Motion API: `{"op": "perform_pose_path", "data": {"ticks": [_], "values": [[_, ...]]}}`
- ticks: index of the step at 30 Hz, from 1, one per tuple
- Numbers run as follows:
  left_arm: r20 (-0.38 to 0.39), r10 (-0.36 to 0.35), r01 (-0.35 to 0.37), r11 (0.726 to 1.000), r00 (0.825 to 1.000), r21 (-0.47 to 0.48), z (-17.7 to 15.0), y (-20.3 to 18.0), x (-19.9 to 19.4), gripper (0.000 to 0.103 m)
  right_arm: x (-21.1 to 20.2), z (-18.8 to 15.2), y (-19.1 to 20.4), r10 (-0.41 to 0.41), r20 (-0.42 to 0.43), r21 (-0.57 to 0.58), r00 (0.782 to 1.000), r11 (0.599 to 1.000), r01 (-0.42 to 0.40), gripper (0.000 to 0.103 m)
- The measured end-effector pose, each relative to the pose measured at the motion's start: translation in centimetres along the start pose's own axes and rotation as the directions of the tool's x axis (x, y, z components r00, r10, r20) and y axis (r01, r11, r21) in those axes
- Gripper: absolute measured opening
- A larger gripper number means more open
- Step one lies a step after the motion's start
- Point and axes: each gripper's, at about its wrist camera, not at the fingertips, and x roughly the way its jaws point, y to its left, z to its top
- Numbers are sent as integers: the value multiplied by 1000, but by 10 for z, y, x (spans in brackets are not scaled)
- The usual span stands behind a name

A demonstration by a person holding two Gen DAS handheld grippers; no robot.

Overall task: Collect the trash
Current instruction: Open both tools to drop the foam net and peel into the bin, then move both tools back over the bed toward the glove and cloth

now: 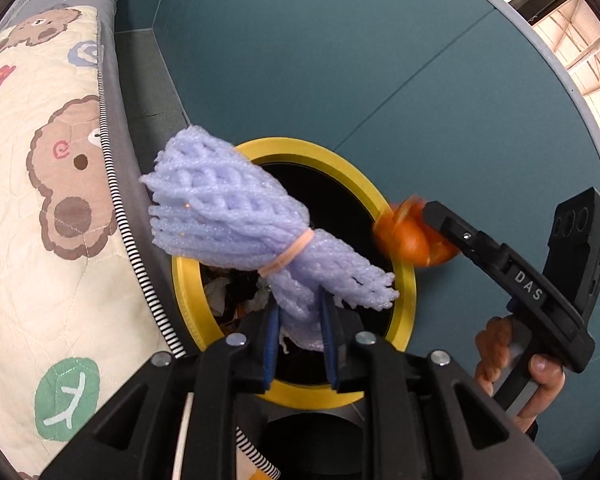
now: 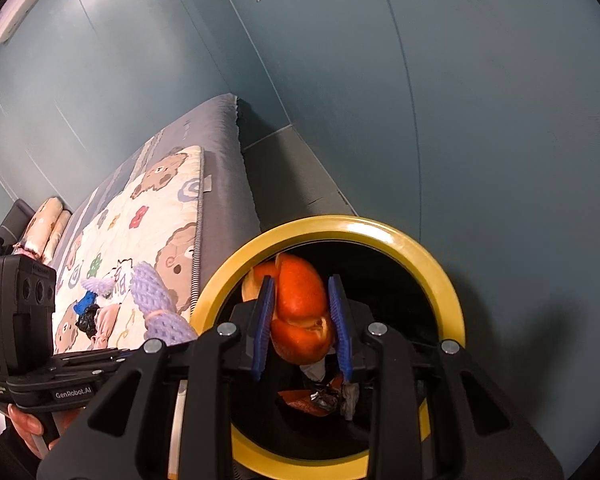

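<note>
We held the left gripper (image 1: 300, 316) over the yellow-rimmed bin (image 1: 404, 280), its blue pads (image 1: 271, 344) closed on the lower end of a lilac foam net (image 1: 228, 216) bound with a peach rubber band (image 1: 288, 254). The net stuck up and leftward across the bin's dark mouth. Our right gripper (image 2: 304, 320) hung over the same bin (image 2: 440, 280) with its jaws narrowly parted and pinched on a curl of orange peel (image 2: 300, 304) — the peel sat directly above the opening. Crumpled scraps (image 2: 328, 396) lay at the bottom inside. To the left of the bin lay a quilt with bear prints (image 1: 60, 184) on a grey mattress (image 2: 224, 184) — the wall (image 2: 500, 120) behind was teal.
</note>
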Motion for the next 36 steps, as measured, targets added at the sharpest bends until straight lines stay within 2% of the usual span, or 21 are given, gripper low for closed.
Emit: {"op": "perform_pose_path", "data": {"ticks": [1,3,4,6,9,12,16,22,27,36], "values": [[0,0,0,1000,1000,-2,0,0,0,21,-1,0,-1,-5,4,2,1000,1000,5,27],[3,-6,6,1000,1000,-3,0,-2,1,33,-6,2,-3,-11,18,6,1000,1000,11,27],[9,-4,4,1000,1000,-3,-1,-2,0,37,-7,2,-5,-11,22,13,1000,1000,11,31],[17,8,-8,1000,1000,3,-2,-2,-3,52,-11,3,-8,-15,34,28,999,1000,14,39],[26,7,-7,1000,1000,-20,-1,1,-7,68,-19,3,-10,-25,50,39,998,999,23,43],[34,3,-2,999,999,-38,0,6,-13,74,-26,3,-8,-30,67,47,997,999,26,51],[45,15,-12,999,999,-50,0,14,-20,79,-33,3,-5,-40,80,44,996,998,36,55],[65,35,-29,996,997,-87,1,37,-33,82,-37,-1,7,-23,65,20,998,1000,21,57],[100,91,-80,991,991,-108,-8,52,-61,86,-34,-5,29,8,41,-20,999,1000,-8,60],[148,179,-147,968,973,-205,-20,116,-114,88,-22,-13,84,68,-13,-104,998,992,-69,65]]}}
